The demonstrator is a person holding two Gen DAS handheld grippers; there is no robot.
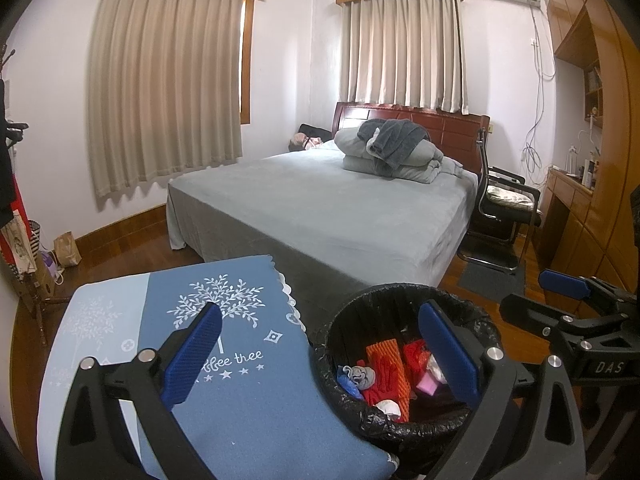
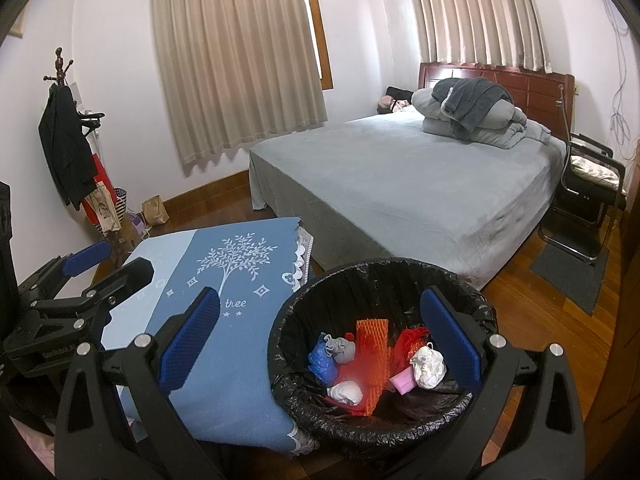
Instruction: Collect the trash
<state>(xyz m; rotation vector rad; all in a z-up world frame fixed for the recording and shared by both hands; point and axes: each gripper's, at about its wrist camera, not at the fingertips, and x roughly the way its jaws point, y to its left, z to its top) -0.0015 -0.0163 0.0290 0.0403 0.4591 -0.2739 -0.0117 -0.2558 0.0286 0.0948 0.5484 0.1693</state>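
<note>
Both sets of fingers are spread wide with nothing between them on my end. My left gripper (image 1: 320,354) hangs over the blue tree-print tablecloth (image 1: 240,400) and the bin's rim; my right gripper (image 2: 320,342) straddles the same spot. The black-lined trash bin (image 2: 460,408) sits at about 5 o'clock in both views, just beside the cloth. Inside: orange foam netting (image 2: 370,356), white crumpled paper (image 2: 429,362), a blue wad (image 2: 320,358), red scraps. Bed (image 2: 400,184) around 1 o'clock.
</note>
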